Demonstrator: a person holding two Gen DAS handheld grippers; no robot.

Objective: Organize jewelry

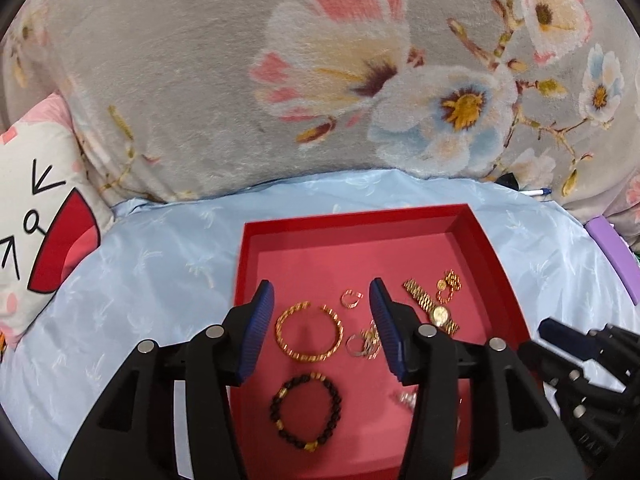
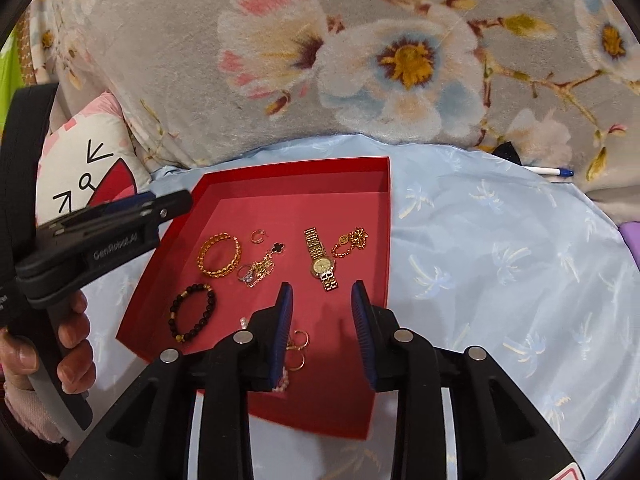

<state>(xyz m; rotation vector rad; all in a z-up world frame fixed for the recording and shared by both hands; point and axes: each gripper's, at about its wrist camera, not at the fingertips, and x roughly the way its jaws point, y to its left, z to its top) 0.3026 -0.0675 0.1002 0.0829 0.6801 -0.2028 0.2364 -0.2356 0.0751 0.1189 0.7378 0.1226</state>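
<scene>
A red tray [image 1: 360, 224] [image 2: 296, 178] lies on a pale blue cloth and holds the jewelry. In it are a gold bangle [image 1: 309, 331] [image 2: 219, 255], a dark bead bracelet [image 1: 306, 412] [image 2: 193, 312], a gold watch [image 1: 432, 307] [image 2: 321, 260], a gold chain with pendant [image 1: 449, 285] [image 2: 352, 242], a small hoop [image 1: 351, 298] [image 2: 257, 236], a tangled chain with rings [image 1: 365, 343] [image 2: 260, 268] and gold rings [image 2: 298, 346]. My left gripper [image 1: 322, 292] [image 2: 176, 200] is open and empty above the bangle. My right gripper [image 2: 322, 290] [image 1: 548, 326] is open and empty over the tray's near right part.
A folded floral fleece blanket [image 1: 240, 80] rises behind the tray. A cartoon cushion [image 1: 36, 216] lies to the left. A pen [image 2: 548, 171] and a dark object lie at the back right. A purple object [image 1: 612, 252] is at the right edge.
</scene>
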